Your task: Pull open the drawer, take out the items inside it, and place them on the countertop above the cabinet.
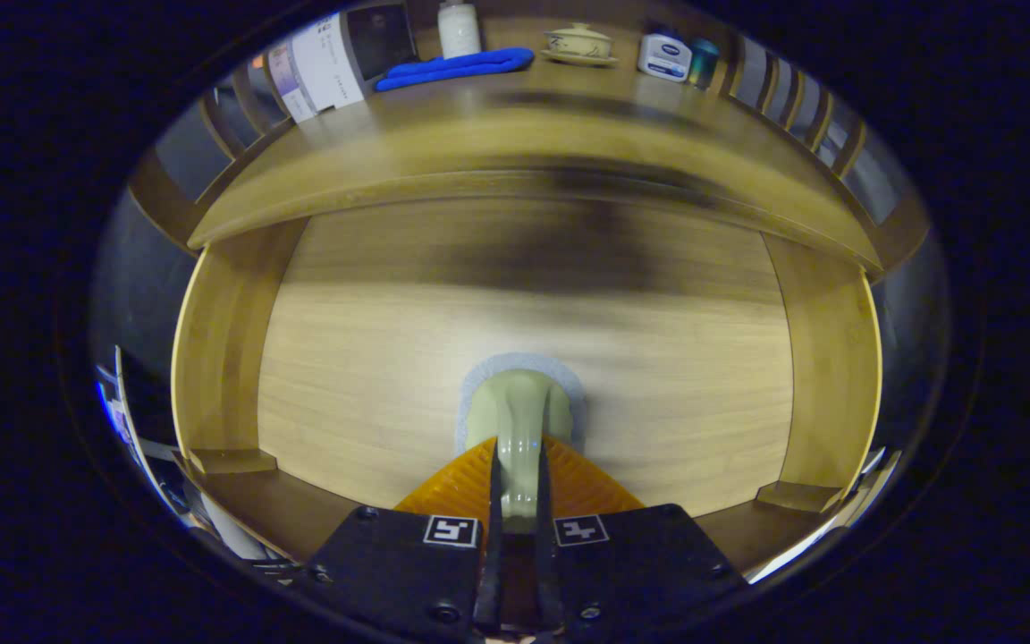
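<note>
A wooden drawer front faces me under the cabinet's countertop. A pale green handle juts out from a grey pad at the drawer's lower middle. My gripper is shut on this handle, with both fingers pressing its sides. The drawer's inside is hidden. On the countertop beyond lie a blue cloth, a white bottle, a lidded ceramic cup on a saucer, a small white tub and a teal object.
Wooden cabinet posts stand at the left and right of the drawer. A lower wooden shelf runs beneath. A white carton stands at the countertop's back left. Slatted rails border the countertop.
</note>
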